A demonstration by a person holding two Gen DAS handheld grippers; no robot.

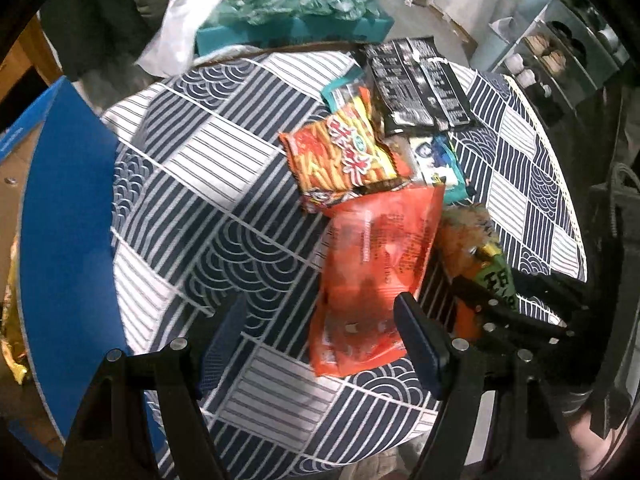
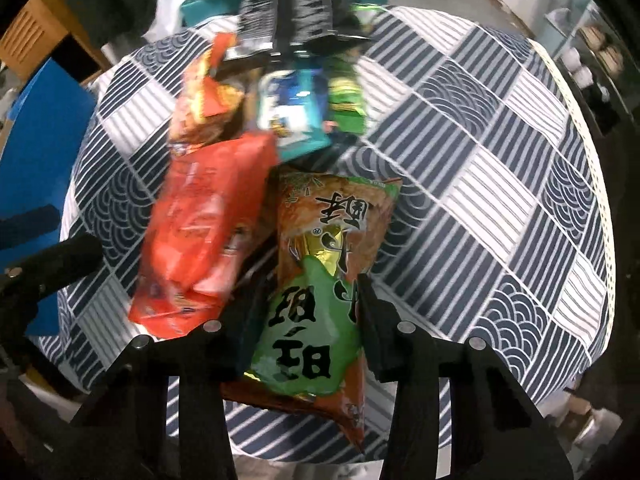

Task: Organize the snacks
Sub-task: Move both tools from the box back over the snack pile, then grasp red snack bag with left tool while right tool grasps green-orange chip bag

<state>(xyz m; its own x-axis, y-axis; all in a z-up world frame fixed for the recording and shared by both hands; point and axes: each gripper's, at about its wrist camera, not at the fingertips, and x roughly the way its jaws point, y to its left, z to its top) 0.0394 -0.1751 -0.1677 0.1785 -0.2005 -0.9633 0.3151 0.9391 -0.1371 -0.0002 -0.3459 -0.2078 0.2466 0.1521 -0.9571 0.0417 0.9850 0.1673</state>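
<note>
My right gripper [image 2: 300, 320] has its jaws around the green bag [image 2: 316, 312], one finger on each side of it near its lower half; they look closed on it, though motion blur keeps me from seeing how firm the contact is. My left gripper [image 1: 320, 320] hangs with jaws wide apart and nothing between them, just above the near end of the red bag [image 1: 376, 276].

The snacks sit in a loose pile toward the middle of the round desk [image 1: 192, 184], overlapping each other.

What worries me: the green bag lies just beside the red bag [image 2: 204, 232] and its far end reaches toward the blue pack [image 2: 292, 116]. If I lift at a slant, the bag could swing and drag a neighbour along. It is a puffy, slick film bag, so a grip on the air-filled part may slide off, and squeezing harder could crush what is inside. My two grippers are also near each other over the same pile, so my left fingers could knock the green bag as it comes up.

Counted from both views: one green bag, one red bag, one orange stick-snack bag [image 1: 344, 152], one black pack [image 1: 420, 80], one blue pack and a small green pack [image 2: 348, 96]. A teal packet corner peeks out under the orange one; I cannot tell if it is separate.
</note>
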